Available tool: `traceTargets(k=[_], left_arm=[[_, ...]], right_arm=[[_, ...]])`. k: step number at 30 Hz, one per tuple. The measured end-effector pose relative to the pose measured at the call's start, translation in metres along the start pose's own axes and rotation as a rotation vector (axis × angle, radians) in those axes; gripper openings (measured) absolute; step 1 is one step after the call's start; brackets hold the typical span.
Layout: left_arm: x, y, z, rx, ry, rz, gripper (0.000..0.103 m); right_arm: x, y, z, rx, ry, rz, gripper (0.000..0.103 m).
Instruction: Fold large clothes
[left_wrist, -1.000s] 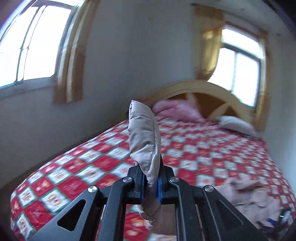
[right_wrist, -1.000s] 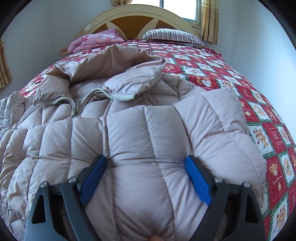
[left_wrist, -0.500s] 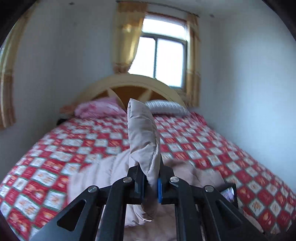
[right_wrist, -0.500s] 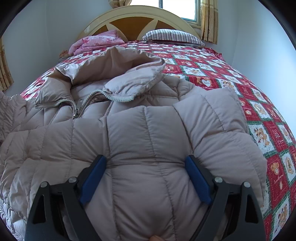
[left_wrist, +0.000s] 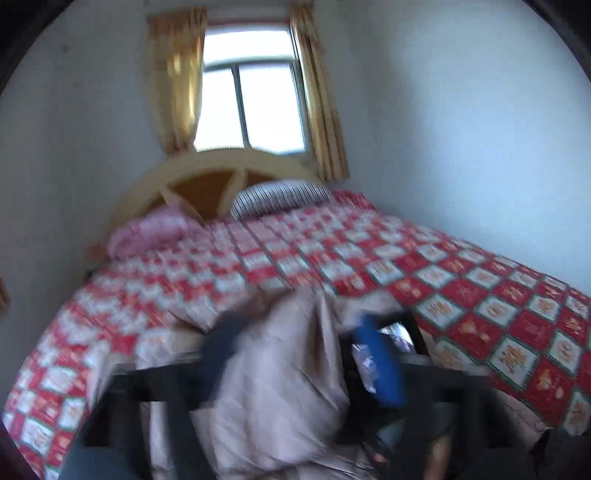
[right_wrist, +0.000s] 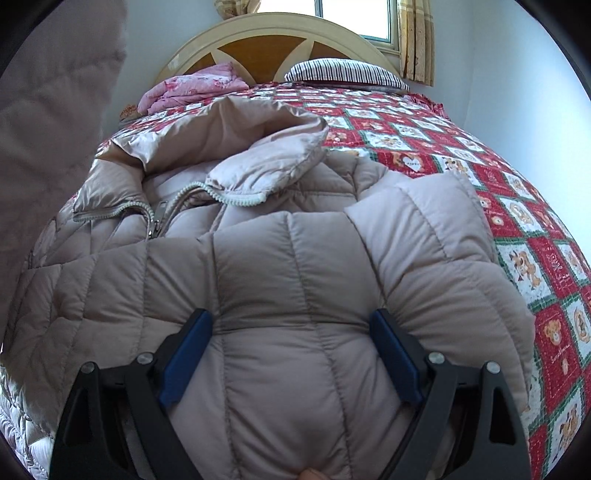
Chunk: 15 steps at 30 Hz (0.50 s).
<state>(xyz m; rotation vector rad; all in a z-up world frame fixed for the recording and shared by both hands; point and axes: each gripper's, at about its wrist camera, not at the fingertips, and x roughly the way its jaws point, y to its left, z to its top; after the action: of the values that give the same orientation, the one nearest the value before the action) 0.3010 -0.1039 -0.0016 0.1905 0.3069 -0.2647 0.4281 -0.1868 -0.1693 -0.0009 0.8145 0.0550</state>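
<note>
A beige quilted puffer jacket (right_wrist: 295, 266) lies on the bed with its hood (right_wrist: 236, 133) and zipper toward the headboard. My right gripper (right_wrist: 291, 354) is open, its blue pads (right_wrist: 395, 358) pressed down either side of a padded fold. In the blurred left wrist view my left gripper (left_wrist: 299, 362) has its jaws spread, with a bunch of jacket fabric (left_wrist: 280, 387) lying between them. A raised part of the jacket (right_wrist: 55, 110) hangs at the far left of the right wrist view.
The bed has a red and white patterned quilt (right_wrist: 461, 158). A pink folded blanket (right_wrist: 192, 86) and a striped pillow (right_wrist: 343, 72) lie by the wooden headboard (right_wrist: 273, 40). A curtained window (left_wrist: 255, 99) is behind it. White walls stand close on both sides.
My left gripper has gone from shut on a jacket edge to jaws spread and has dropped toward the bed. The right gripper has stayed pressed on the jacket.
</note>
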Motion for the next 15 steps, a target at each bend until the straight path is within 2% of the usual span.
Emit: traceTargets(k=[1, 3, 6, 7, 9, 10, 12, 15], left_arm=[[-0.01, 0.009, 0.003, -0.004, -0.038, 0.024, 0.094], [-0.015, 0.027, 0.006, -0.015, -0.054, 0.053, 0.095], [-0.004, 0.076, 0.0, -0.048, -0.006, 0.193, 0.095], [0.01, 0.1, -0.01, -0.044, 0.035, 0.298, 0.095], [0.033, 0.131, -0.029, -0.046, 0.115, 0.418, 0.095], [0.051, 0.152, -0.044, -0.063, 0.185, 0.473, 0.095], [0.079, 0.184, -0.074, -0.128, 0.305, 0.499, 0.095], [0.11, 0.207, -0.121, -0.243, 0.459, 0.476, 0.095]], right_arm=[[0.0, 0.0, 0.0, 0.0, 0.0, 0.0, 0.09], [0.0, 0.0, 0.0, 0.001, 0.0, 0.001, 0.09], [0.0, -0.001, 0.0, 0.001, 0.0, 0.001, 0.09], [0.0, 0.0, 0.0, 0.001, 0.0, 0.001, 0.09], [0.0, -0.001, 0.0, 0.001, 0.0, 0.001, 0.09], [0.0, -0.001, 0.0, 0.002, -0.001, 0.003, 0.09], [0.0, -0.001, -0.001, 0.003, -0.001, 0.004, 0.09], [0.0, -0.002, -0.001, 0.005, -0.002, 0.006, 0.09]])
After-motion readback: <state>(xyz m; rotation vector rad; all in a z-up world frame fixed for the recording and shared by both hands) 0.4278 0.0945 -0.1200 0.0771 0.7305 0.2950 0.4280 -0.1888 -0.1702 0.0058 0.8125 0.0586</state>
